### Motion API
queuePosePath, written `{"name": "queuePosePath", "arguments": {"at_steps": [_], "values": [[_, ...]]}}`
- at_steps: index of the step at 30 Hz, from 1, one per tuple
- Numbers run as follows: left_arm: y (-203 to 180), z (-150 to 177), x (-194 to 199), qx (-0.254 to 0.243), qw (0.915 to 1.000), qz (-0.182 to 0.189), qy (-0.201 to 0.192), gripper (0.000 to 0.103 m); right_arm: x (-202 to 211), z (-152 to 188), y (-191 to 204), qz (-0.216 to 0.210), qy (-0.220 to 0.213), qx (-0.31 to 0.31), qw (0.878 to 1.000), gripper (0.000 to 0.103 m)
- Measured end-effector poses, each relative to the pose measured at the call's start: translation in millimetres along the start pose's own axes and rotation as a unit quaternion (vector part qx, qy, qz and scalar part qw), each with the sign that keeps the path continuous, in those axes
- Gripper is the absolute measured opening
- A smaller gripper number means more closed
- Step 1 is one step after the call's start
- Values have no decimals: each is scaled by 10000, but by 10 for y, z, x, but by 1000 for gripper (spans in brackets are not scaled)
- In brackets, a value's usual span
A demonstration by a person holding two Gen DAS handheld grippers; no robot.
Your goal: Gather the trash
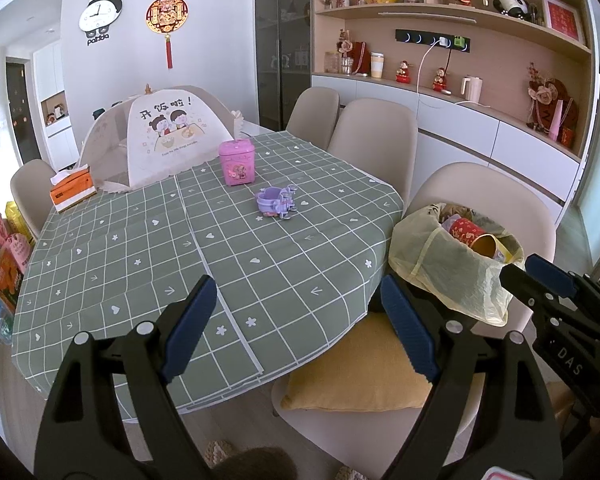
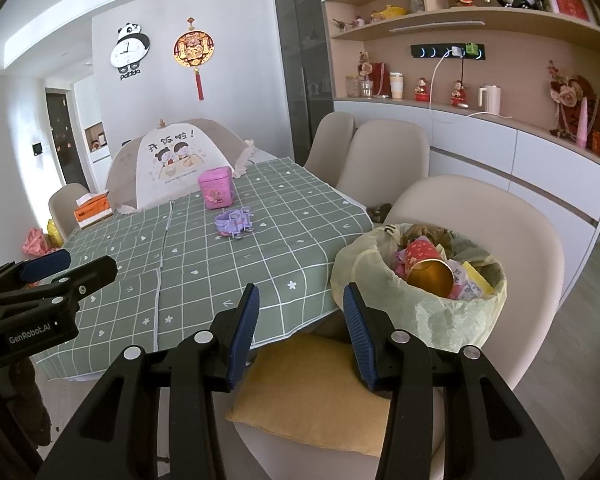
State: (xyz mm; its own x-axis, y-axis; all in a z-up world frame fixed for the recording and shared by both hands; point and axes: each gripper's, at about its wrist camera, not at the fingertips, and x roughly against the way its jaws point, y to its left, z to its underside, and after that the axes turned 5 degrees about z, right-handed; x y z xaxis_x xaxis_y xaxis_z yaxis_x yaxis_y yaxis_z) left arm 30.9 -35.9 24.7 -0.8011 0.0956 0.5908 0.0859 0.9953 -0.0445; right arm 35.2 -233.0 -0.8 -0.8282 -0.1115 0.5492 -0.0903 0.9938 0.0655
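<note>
Yellow cushion (image 2: 316, 384) — trash bin (image 2: 420, 312) right

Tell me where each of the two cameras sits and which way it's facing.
Left wrist: on the left gripper, facing down across the green checked table; its open fingers show, the right gripper at right.
Right wrist: on the right gripper, facing the trash bin on a chair; its open fingers show, the left gripper at left.
Shared: table, bin, pink tin.
</note>
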Motion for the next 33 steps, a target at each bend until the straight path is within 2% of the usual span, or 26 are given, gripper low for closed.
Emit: {"name": "queuePosePath", "arguments": {"at_steps": [23,33], "values": [[2,49,-5,-97,9999,110,-20,80,7,13,-13,32,22,-11,10000,42],[203,37,-139,137,9994,271,160,80,-111,21,78,176,198,23,9996,42]]}}
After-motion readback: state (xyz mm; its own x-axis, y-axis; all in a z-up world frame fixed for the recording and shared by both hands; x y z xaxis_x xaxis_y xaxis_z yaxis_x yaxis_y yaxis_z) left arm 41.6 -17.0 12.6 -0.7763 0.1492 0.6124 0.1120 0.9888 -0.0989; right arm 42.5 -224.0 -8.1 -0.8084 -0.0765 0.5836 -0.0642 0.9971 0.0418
